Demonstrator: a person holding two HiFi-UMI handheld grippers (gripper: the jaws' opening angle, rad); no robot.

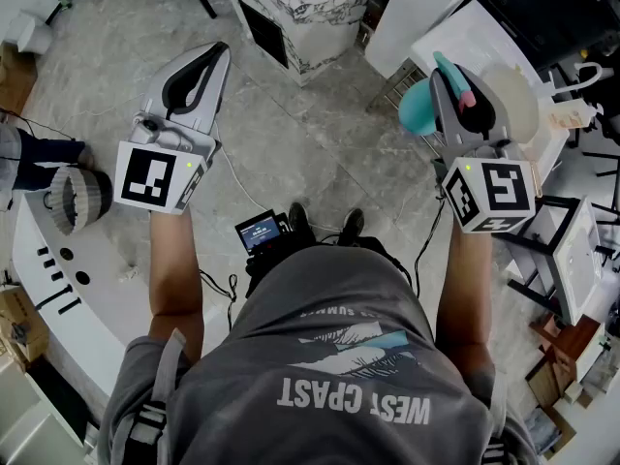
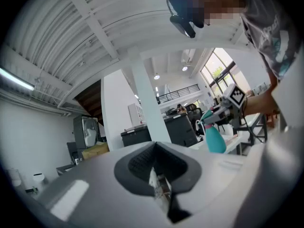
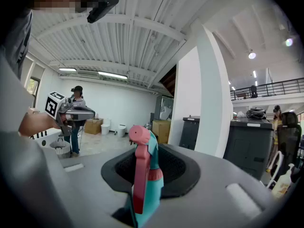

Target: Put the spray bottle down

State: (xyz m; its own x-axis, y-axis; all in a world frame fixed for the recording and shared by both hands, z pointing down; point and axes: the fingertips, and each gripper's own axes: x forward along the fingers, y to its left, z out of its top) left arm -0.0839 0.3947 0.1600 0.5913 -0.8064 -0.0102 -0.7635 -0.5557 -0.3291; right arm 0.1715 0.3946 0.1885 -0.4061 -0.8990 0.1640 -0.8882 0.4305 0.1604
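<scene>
Right gripper point(image 1: 451, 87) at 2 o'clock clamps the bottle point(image 1: 417, 112) near its neck, body hanging upright, probably ready for set-down on the white table point(image 1: 465, 29) at 1 o'clock; left gripper point(image 1: 201, 74) at 10 o'clock idle, jaws together, empty, well apart

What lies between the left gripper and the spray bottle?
Head view: bare grey floor separates the left gripper from the spray bottle, clamped in the right gripper.
</scene>
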